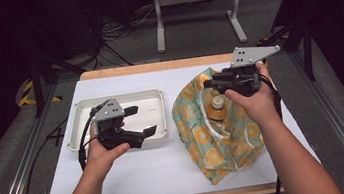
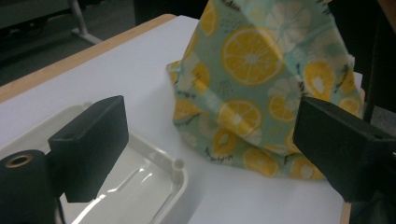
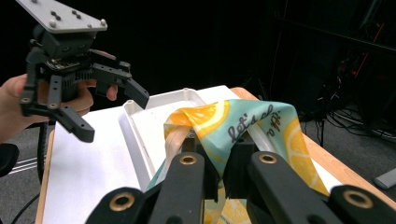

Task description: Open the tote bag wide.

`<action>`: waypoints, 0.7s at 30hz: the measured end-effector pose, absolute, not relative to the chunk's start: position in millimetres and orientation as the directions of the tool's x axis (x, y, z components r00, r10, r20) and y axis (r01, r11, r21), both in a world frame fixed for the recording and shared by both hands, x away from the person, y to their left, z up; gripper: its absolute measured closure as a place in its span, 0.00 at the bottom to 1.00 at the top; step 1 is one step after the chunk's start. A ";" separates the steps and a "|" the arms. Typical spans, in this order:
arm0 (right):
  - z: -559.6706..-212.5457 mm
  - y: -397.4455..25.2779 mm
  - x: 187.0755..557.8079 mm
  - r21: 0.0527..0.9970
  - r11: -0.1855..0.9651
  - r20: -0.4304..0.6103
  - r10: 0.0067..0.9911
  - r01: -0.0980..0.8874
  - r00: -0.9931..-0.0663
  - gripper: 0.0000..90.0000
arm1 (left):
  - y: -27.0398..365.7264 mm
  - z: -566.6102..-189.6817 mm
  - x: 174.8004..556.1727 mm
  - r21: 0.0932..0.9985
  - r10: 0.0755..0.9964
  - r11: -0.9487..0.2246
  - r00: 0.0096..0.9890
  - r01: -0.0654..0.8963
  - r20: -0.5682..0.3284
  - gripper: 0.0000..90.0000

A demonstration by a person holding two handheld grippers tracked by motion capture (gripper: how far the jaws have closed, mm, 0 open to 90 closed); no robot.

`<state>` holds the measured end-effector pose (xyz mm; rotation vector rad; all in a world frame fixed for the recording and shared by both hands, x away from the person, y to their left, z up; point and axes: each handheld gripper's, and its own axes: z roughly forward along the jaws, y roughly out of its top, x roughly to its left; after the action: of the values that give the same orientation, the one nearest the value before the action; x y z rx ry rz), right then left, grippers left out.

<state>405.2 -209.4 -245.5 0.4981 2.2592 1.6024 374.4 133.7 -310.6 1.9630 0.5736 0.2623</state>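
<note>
Dark floor with loose cables and a grey metal stand [image 1: 196, 3] lie beyond a wooden table [image 1: 156, 67] covered by a white sheet [image 1: 154, 172]. On the left part of that sheet sits a shallow white plastic tray [image 1: 78, 120], and to its right, well apart from it, stands a cloth bag printed with lemon slices on a teal ground [image 1: 200, 133]. The bag's mouth gapes upward, and inside it the high view shows an orange bottle with a pale cap [image 1: 217, 105]. The right gripper [image 1: 222, 83], held in the person's right hand [image 1: 254, 101], is at the far upper edge of the bag; in the right gripper view its jaws are closed tight on a fold of the bag's rim, the cloth draped over them with lettering visible on the fabric, so that edge is pulled up above the rest. The left gripper [image 1: 141, 121], held in the left hand [image 1: 102, 154], hovers over the near right part of the tray with its jaws spread wide and nothing between them; the left gripper view looks past them to the tray's corner and the side of the bag, with bare sheet between. In the right gripper view the left gripper [image 3: 112, 109] shows off to the left, above the tray, jaws apart.
</note>
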 end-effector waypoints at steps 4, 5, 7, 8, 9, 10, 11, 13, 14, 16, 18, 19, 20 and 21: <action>-246.6 -208.9 406.4 0.947 0.308 -0.061 0.459 0.094 -0.886 0.96 | 114.6 -301.8 375.8 0.897 0.468 -0.365 0.882 0.250 -0.056 0.12; -246.8 -208.8 406.5 0.947 0.307 -0.061 0.460 0.095 -0.886 0.96 | 106.7 -299.2 377.1 0.899 0.457 -0.365 0.888 0.242 -0.054 0.12; -247.1 -208.8 406.8 0.947 0.306 -0.059 0.460 0.096 -0.886 0.96 | 96.6 -296.3 379.7 0.901 0.444 -0.366 0.894 0.234 -0.052 0.12; -247.1 -208.8 406.9 0.948 0.305 -0.059 0.460 0.095 -0.886 0.96 | 91.8 -295.1 381.1 0.901 0.439 -0.365 0.897 0.234 -0.055 0.12; -247.0 -208.9 406.8 0.948 0.305 -0.059 0.460 0.095 -0.886 0.96 | 86.4 -294.0 383.4 0.903 0.434 -0.364 0.899 0.230 -0.055 0.12; -246.9 -209.2 406.8 0.948 0.304 -0.060 0.460 0.093 -0.886 0.96 | 82.5 -293.1 385.3 0.903 0.428 -0.362 0.902 0.231 -0.059 0.12; -246.8 -209.4 406.9 0.948 0.304 -0.062 0.459 0.091 -0.886 0.96 | 78.5 -292.2 387.0 0.904 0.423 -0.360 0.904 0.231 -0.063 0.12; -246.8 -209.8 406.9 0.949 0.303 -0.062 0.458 0.090 -0.887 0.96 | 70.7 -290.2 389.8 0.905 0.416 -0.361 0.907 0.226 -0.060 0.12; -246.8 -209.9 406.8 0.948 0.303 -0.060 0.459 0.093 -0.886 0.96 | 66.0 -288.9 391.0 0.907 0.413 -0.355 0.908 0.228 -0.067 0.12; -246.7 -209.8 406.8 0.948 0.304 -0.062 0.456 0.090 -0.888 0.96 | 59.6 -287.2 393.3 0.914 0.417 -0.343 0.907 0.216 -0.057 0.12; -246.7 -209.4 406.2 0.948 0.307 -0.063 0.453 0.090 -0.889 0.97 | 57.0 -286.6 395.0 0.918 0.417 -0.335 0.907 0.211 -0.056 0.14; -246.7 -209.4 406.2 0.948 0.307 -0.063 0.453 0.090 -0.889 0.97 | 53.3 -286.4 397.1 0.921 0.405 -0.322 0.911 0.220 -0.076 0.14; -246.7 -209.0 405.9 0.947 0.307 -0.063 0.452 0.089 -0.890 0.97 | 46.2 -286.0 400.5 0.918 0.396 -0.333 0.916 0.214 -0.070 0.14; -246.7 -209.0 405.9 0.947 0.307 -0.063 0.452 0.089 -0.890 0.97 | 46.2 -286.0 400.5 0.918 0.396 -0.333 0.916 0.214 -0.070 0.14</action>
<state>405.9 -209.0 -246.7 0.4872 2.2627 1.6082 400.5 46.2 -286.0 1.9254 0.4447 0.1974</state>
